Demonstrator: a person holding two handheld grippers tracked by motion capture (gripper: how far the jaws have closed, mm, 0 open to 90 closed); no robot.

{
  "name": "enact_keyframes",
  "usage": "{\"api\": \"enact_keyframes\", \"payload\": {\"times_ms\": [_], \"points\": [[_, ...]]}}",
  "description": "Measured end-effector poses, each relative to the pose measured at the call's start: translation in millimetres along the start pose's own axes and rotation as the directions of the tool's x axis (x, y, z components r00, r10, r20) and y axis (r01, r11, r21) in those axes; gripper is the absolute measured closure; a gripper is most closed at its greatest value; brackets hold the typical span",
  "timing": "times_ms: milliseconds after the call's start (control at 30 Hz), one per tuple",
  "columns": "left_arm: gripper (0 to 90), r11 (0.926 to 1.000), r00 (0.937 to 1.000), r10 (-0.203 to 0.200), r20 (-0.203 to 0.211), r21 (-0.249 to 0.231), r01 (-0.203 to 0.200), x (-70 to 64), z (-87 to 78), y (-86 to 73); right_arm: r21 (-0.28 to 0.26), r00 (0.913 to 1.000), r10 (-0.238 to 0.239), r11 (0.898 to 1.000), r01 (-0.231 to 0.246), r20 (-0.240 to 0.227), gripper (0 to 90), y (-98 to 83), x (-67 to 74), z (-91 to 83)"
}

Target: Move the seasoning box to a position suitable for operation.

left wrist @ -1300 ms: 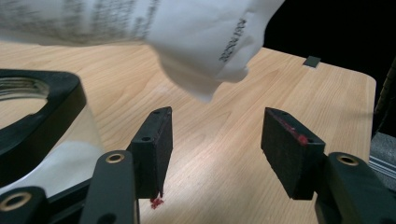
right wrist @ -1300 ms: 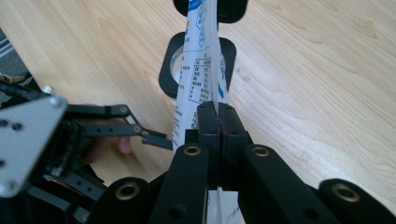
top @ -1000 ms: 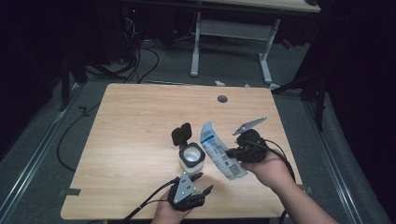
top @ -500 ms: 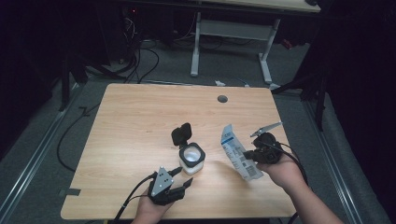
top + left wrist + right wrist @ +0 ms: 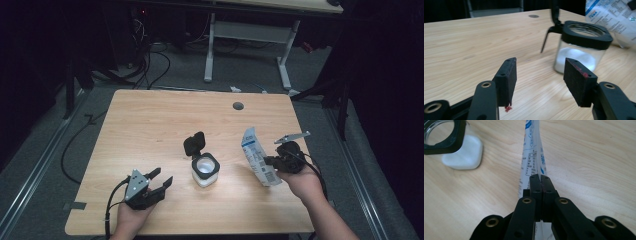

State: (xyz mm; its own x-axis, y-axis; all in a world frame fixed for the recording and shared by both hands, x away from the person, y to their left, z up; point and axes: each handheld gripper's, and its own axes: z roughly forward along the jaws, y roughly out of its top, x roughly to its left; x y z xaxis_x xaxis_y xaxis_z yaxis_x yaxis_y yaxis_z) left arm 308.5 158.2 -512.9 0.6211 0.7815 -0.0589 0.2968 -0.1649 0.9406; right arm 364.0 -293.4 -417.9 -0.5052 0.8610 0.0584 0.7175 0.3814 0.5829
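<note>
A small glass jar (image 5: pixel 205 171) with a black square rim, its flip lid standing open, holds white powder near the table's front middle. My left gripper (image 5: pixel 161 177) lies low by the front edge, left of the jar, open with nothing between its pads (image 5: pixel 541 75); the jar (image 5: pixel 581 47) stands ahead and to its right. My right gripper (image 5: pixel 268 161) is shut on a white and blue printed pouch (image 5: pixel 256 156), held upright to the right of the jar. In the right gripper view the jaws (image 5: pixel 540 178) pinch the pouch (image 5: pixel 534 155) edge-on, with the jar (image 5: pixel 454 145) at the upper left.
The wooden table (image 5: pixel 150 125) has a grey cable hole (image 5: pixel 238 106) near its far edge. Beyond it are the white legs of another desk (image 5: pixel 210 50) and cables on the dark floor (image 5: pixel 155 65). The left gripper's cable (image 5: pixel 112 200) trails off the front edge.
My left gripper has moved left along the front edge, away from the jar. My right gripper has carried the pouch to the right and lower, away from the jar's mouth.
</note>
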Motion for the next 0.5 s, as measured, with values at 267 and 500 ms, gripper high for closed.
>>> {"api": "enact_keyframes", "payload": {"times_ms": [267, 500], "points": [[43.9, 0.9989, 0.9995, -0.009, -0.031, 0.045, 0.010, 22.5, -10.9, -8.7, -0.147, 0.9988, 0.048, 0.988, -0.049, -0.012, 90.0, -12.4, -0.8, 7.2], [44.0, 0.9988, 0.9989, -0.023, -0.040, 0.043, 0.025, 29.8, -17.9, -12.5, -0.250, 0.9958, 0.088, 0.964, -0.091, -0.024, 90.0, -25.2, -0.2, 13.8]]}}
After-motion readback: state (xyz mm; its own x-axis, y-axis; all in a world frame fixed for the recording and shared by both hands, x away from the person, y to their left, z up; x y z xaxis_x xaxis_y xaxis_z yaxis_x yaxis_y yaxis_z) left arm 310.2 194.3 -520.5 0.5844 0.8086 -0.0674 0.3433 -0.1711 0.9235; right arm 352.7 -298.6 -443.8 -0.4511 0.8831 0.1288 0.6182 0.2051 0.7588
